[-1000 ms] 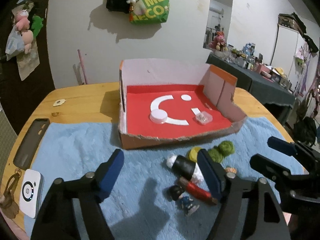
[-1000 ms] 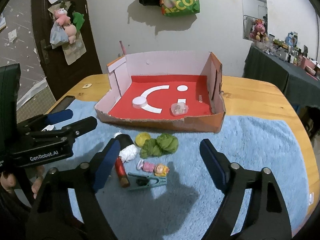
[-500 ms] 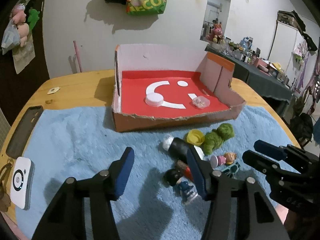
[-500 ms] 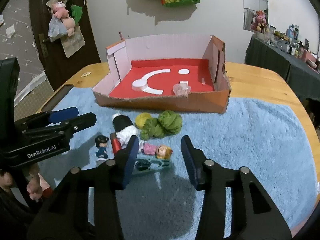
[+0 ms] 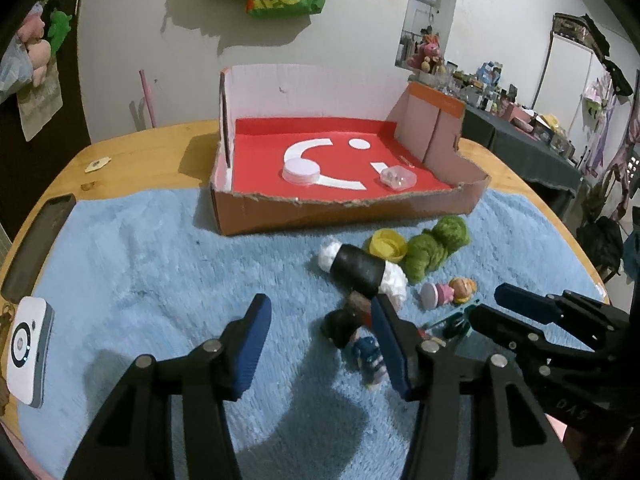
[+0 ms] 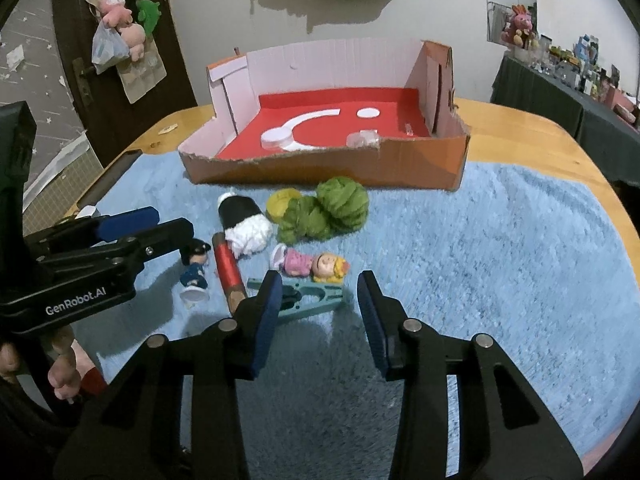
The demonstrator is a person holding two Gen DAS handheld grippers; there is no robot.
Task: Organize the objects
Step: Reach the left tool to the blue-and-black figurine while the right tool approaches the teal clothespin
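On the blue towel (image 6: 480, 260) lie green yarn (image 6: 332, 212), a yellow cap (image 6: 280, 202), a black-and-white roll (image 6: 244, 224), a red spool (image 6: 228, 268), a pink doll (image 6: 312, 266), a teal clothespin (image 6: 316, 298) and a dark-haired boy figurine (image 5: 360, 344). My left gripper (image 5: 320, 336) is open, low over the towel, the boy figurine lying just inside its right finger (image 5: 388, 344). My right gripper (image 6: 320, 308) is open and narrow, with the clothespin's near end between its fingertips, untouched. Behind stands the red-floored cardboard box (image 5: 340, 208) holding a white lid (image 5: 300, 170) and a clear case (image 5: 396, 178).
A dark phone (image 5: 36, 244) and a white device (image 5: 28, 348) lie at the wooden table's left edge. A person's hand (image 6: 60, 376) holds the left gripper. A cluttered dark side table (image 5: 540, 140) stands at the back right, a door (image 6: 100, 60) at the back left.
Both grippers have sunk toward the toys and their jaws have narrowed a lot. The toys have not moved.
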